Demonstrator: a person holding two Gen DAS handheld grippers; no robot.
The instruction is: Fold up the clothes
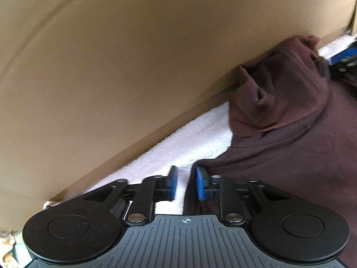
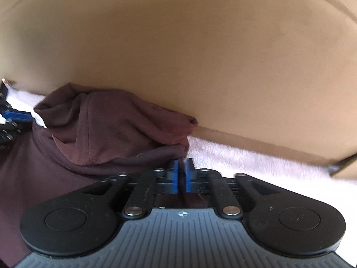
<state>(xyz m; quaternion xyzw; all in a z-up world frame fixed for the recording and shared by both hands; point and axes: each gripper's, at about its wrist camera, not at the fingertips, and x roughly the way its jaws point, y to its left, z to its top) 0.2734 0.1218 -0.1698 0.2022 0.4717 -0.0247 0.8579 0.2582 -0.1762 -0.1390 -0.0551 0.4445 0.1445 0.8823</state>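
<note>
A dark maroon hooded garment [image 1: 290, 138] lies spread on a white fleecy cover [image 1: 178, 143], its hood [image 2: 107, 129] bunched up against the tan cardboard wall [image 1: 133, 55] that stands along the cover's far edge. In the right wrist view the tip of the hood touches the base of that wall.

The left gripper [image 1: 186, 182] sits low over the cover at the garment's left edge. Its blue pads [image 1: 200, 184] stand apart with a clear gap, and white fleece shows between them. The right-hand pad is just at the maroon hem, which runs down under the gripper body; whether the cloth lies between the jaws cannot be told for sure, and nothing looks pinched.

The right gripper [image 2: 181, 175] is at the garment's right edge, just below the hood. Its blue pads [image 2: 175, 176] are pressed almost together with only a thin slit between them, and a dark fold of the maroon fabric runs into that slit, so it is pinching the garment.

Each gripper shows at the rim of the other's view as blue and black parts beyond the cloth.

No brand, label or readable writing shows on the garment or the cardboard. The only marking is a small crosshair symbol [image 1: 186, 220] on each gripper's ribbed grey body.
</note>
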